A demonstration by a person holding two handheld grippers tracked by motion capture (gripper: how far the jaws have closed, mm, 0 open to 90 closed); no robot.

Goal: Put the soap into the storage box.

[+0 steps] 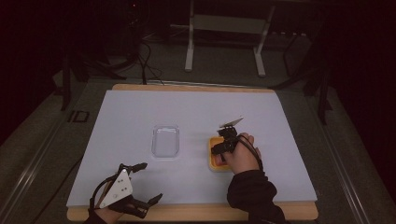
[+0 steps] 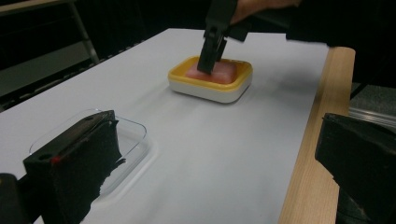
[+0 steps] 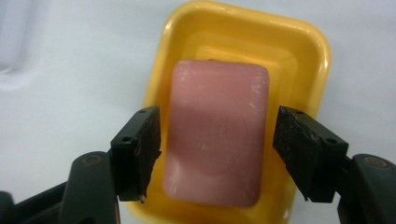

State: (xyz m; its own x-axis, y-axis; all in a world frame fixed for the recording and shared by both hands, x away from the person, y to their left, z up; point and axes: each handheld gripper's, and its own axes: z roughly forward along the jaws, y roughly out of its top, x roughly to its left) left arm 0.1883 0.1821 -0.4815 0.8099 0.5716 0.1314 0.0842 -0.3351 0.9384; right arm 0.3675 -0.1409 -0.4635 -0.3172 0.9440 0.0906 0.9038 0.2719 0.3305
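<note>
A pink bar of soap [image 3: 217,130] lies in a yellow soap dish [image 3: 261,28] with a white base [image 2: 210,88], right of the mat's middle [image 1: 214,163]. My right gripper [image 3: 217,149] points down over the dish, one jaw on each long side of the soap, with a thin gap at each pad. The same gripper [image 1: 223,144] shows in the high view and, farther off, in the left gripper view [image 2: 210,60]. My left gripper [image 1: 150,181] rests near the table's front left edge, jaws wide apart and nothing between them [image 2: 215,163].
A clear shallow plastic tray [image 1: 166,140] sits at the mat's centre, just left of the dish. A white mat [image 1: 140,112] covers the wooden table [image 1: 196,212]. A metal stand [image 1: 224,23] and cables are on the floor behind the table.
</note>
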